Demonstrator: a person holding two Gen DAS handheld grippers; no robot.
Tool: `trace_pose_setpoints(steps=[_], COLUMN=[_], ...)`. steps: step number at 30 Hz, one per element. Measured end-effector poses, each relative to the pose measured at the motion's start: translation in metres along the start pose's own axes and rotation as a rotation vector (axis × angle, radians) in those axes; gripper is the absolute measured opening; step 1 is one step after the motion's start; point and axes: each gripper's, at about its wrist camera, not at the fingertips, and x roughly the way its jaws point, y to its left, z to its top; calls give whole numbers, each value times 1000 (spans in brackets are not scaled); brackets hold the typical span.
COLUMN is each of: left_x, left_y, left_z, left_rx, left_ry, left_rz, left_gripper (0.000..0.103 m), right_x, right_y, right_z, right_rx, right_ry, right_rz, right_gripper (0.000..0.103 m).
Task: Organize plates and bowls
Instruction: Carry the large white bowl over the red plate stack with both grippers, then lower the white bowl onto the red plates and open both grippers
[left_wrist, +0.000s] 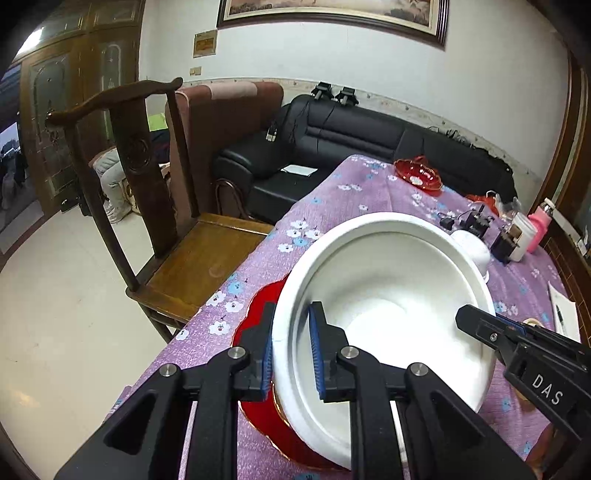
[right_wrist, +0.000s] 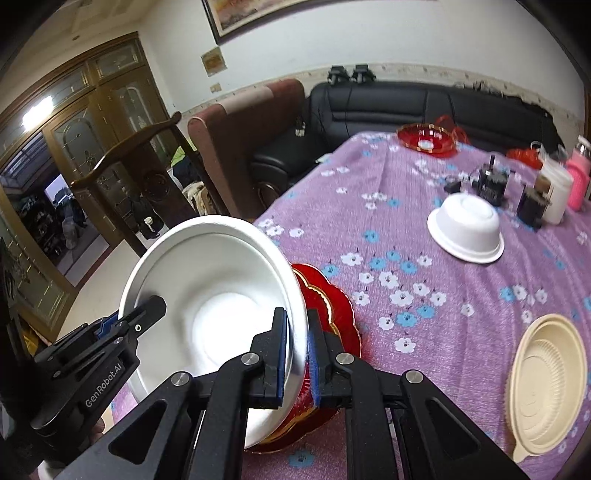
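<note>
the table (right_wrist: 461, 177) under its purple cloth carries everything. from the right wrist view, the big bowl (right_wrist: 218, 295) sits at about 8 o'clock, tilted, over the red plates (right_wrist: 332, 299) that peek out beneath its right rim. both grippers pinch this bowl: the right gripper (right_wrist: 297, 354) is clamped on its near right rim, one finger inside and one outside, and the left gripper (left_wrist: 291, 354) is clamped the same way on the opposite rim.

the cream lid (right_wrist: 546, 384) lies flat at 4 o'clock, well apart from the stack. the small bowl (right_wrist: 467, 232) rests upside down at 2 o'clock, alone. a red dish (right_wrist: 428, 138) stands at 1 o'clock near the far edge, also alone. beyond the small bowl there is clutter: a white jar (right_wrist: 557, 192) and a pink bottle (right_wrist: 578, 177).

judging from this, the task is at an early to middle point. one stack is forming, with the big bowl not yet settled level on the red plates. the small bowl, the red dish and the cream lid look unsorted, so most gathering seems left.
</note>
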Motion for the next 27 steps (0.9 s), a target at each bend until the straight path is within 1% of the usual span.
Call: trace_pose_setpoints(steps=[7,9,12,14,16,21,26,27], left_x=[16,20,22,21,19,11,-3,-5], left_y=[-2,-2,-2,-1,-1,2,6,7], left_z=[1,2,4,5,4,6,4,4], left_rx=[-1,0,-4,-9,-12,-41,-72,-78], left_ry=[25,31,35,28,16,-6,-30,-34], left_rz=[22,27,24,19,17,-1,-11,-13], left_gripper=[17,19,26,43,50,55,59,60], right_x=[14,16,19,21,22,24,18,16], right_y=[-5,-5,-5,-6,-7,-13,-14,-15], right_z=[0,0,-1,0,-1,-1,-1,0], right_rx=[14,13,12,11,14,56,70,72], right_ry=[26,30,35,35,35,32,5,0], right_rz=[4,2,-1,-5,-5,18,18,19], right_gripper=[12,12,12,12,12,12,18,21])
